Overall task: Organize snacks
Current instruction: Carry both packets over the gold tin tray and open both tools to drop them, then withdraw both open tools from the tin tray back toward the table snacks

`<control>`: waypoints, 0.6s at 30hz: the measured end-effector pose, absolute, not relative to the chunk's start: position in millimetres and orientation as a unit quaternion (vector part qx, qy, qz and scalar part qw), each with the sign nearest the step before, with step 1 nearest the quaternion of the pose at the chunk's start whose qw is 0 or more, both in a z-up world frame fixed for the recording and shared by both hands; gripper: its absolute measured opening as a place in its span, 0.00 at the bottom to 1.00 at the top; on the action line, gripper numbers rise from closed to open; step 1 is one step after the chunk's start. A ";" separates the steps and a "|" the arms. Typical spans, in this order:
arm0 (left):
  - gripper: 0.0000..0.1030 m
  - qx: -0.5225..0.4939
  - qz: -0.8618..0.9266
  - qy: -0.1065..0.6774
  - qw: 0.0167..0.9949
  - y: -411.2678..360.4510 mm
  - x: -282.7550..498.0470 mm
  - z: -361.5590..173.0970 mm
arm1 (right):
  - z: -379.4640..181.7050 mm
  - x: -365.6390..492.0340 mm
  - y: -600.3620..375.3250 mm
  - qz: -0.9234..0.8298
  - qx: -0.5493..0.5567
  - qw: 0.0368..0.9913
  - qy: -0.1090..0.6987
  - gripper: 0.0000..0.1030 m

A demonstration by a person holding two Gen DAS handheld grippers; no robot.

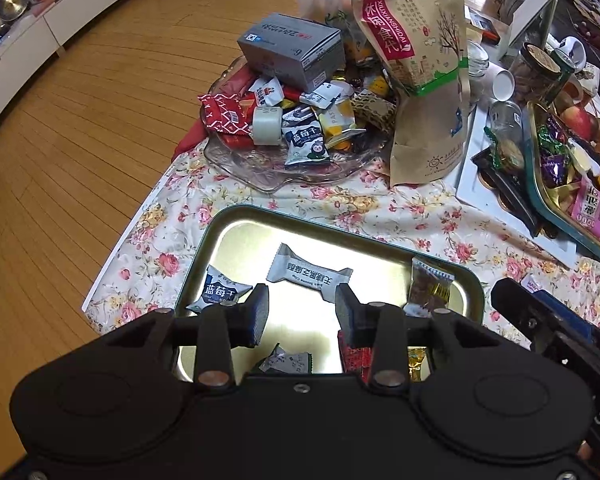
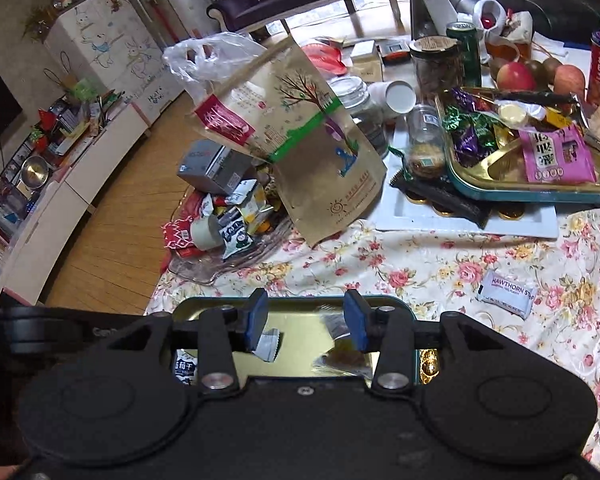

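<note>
Above the shallow gold-coloured rectangular metal tray [image 1: 236,232] on the floral tablecloth [image 1: 380,208], the left gripper [image 1: 302,312] hangs with its black fingers [image 1: 260,312] spread and nothing between them. Lying loose on the tray are a grey-white twist-end sesame snack packet [image 1: 308,276], a dark blue-and-white dried-blueberry packet [image 1: 218,290], a clear wrapper of brown snack [image 1: 428,286] at the right rim, a small grey-green wrapper [image 1: 286,362] and a red patterned packet [image 1: 350,354] near the camera. The right gripper [image 2: 306,322], blue-padded, stands over the same tray's far rim, its fingers [image 2: 258,320] likewise apart and empty.

Judged from this layout, the step in hand is fetching the next loose snack. A white "Hawthorn" bar [image 2: 506,292] lies alone on the cloth to the right of the tray, and it is the nearest candidate for the right gripper. A good approach would descend steeply, straddle the bar across its narrow width and close on the body, not the crimped ends. The heaped clear glass dish [image 1: 260,168] and the leaning brown kraft-paper pouch [image 1: 424,80] beyond it call for a careful reach, since the pouch may topple.
</note>
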State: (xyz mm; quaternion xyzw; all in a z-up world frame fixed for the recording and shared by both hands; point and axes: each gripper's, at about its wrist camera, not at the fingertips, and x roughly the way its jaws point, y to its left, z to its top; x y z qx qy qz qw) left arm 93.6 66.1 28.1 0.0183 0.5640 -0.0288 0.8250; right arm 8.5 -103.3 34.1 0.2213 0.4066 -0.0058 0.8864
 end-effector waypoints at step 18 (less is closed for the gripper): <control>0.45 0.035 -0.036 0.569 0.820 56.1 87.9 20.9 | 24.9 4.4 -109.3 -0.028 0.224 0.873 0.432 0.49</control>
